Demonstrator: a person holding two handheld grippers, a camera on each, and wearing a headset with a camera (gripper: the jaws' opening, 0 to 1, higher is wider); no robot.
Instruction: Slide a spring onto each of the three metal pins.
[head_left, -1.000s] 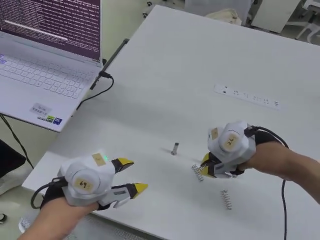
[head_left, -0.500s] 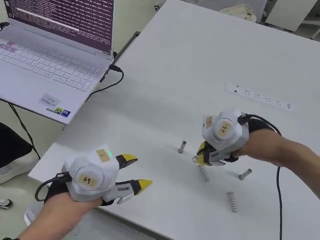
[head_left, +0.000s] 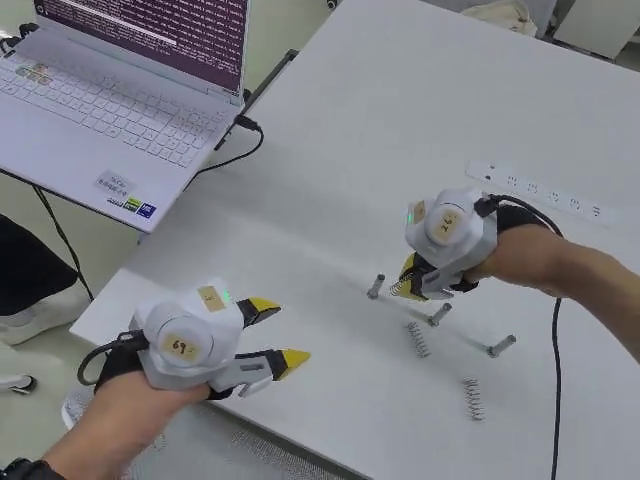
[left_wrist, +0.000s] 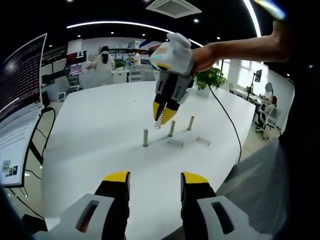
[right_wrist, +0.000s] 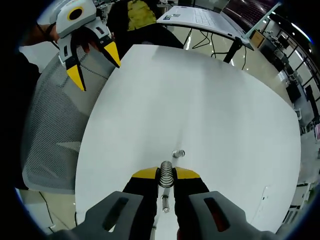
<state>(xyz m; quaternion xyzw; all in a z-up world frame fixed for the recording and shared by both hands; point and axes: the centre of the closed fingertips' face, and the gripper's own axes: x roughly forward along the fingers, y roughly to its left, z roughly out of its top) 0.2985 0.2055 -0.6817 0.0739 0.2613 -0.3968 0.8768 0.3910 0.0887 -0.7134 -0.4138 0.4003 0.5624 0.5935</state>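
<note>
White tabletop (head_left: 330, 130), laptop (head_left: 120, 100) at its far-left corner: no pin fitted yet, first spring in hand.

The three metal pins stand bare in a row: the laptop-side pin (head_left: 375, 287), the middle pin (head_left: 438, 314) and the end pin (head_left: 500, 346). Two loose springs, one (head_left: 418, 339) near the middle pin and another (head_left: 473, 398) closer to the tabletop edge, lie flat, so all three fittings are judged outstanding. The right gripper (head_left: 412, 291) points steeply down, its jaws pinched on the held spring (right_wrist: 166, 181), just beside the laptop-side pin and above it. Whether the spring's end is lined up with the pin top cannot be fixed from these views. The left gripper (head_left: 282, 331) hovers roughly level at the near edge, well apart from the pins, jaws wide and empty.
</note>
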